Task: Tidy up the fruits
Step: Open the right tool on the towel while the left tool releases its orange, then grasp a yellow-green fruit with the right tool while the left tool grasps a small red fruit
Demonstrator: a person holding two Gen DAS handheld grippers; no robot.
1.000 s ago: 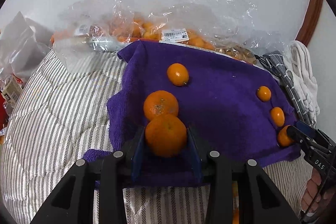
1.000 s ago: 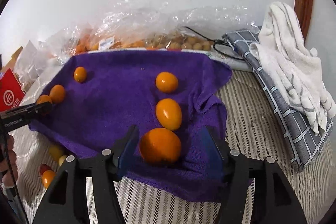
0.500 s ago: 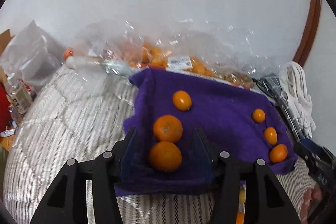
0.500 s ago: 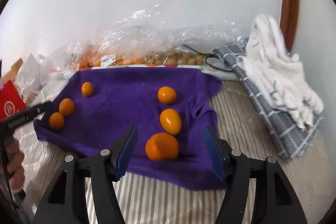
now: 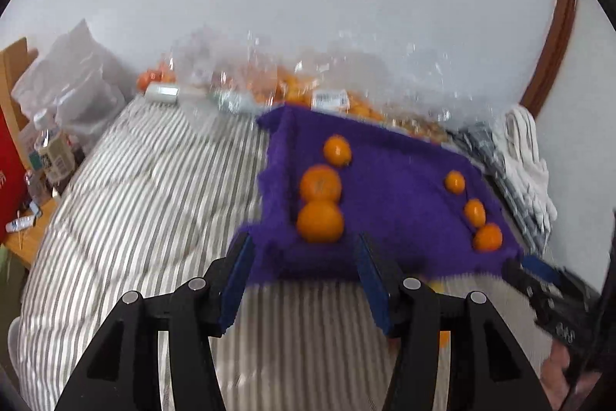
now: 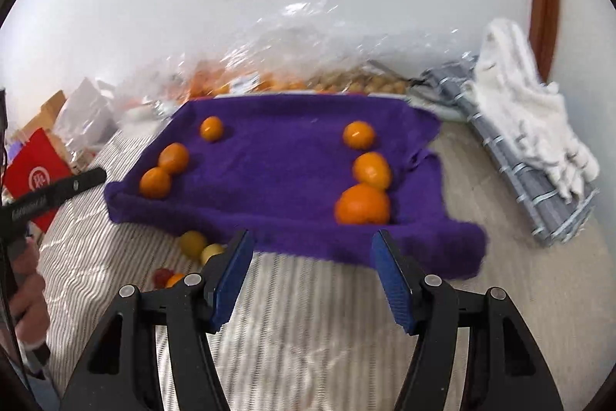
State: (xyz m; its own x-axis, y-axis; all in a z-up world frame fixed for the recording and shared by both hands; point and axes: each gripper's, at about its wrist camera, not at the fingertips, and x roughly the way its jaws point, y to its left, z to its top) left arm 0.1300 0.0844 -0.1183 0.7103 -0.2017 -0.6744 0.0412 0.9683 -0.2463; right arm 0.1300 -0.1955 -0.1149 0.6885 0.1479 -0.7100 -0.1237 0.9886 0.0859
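Gaping empty, left gripper (image 5: 302, 266) and right gripper (image 6: 312, 266) apparently hover short of the purple towel (image 5: 392, 195).

A plain white wall (image 5: 308, 6) fills the back of both views, with a curved brown wooden trim (image 5: 554, 37) running up its right side. Below it lies a grey-and-white striped quilt (image 5: 146, 180); a grey checked cloth (image 6: 531, 180) with a white towel (image 6: 531, 103) on top lies along its right edge. At the left stand a red box (image 6: 34, 168), a crumpled clear bag (image 5: 73, 79) and a wooden ledge (image 5: 27, 237) carrying small clutter. Light is soft, even, shadowless.
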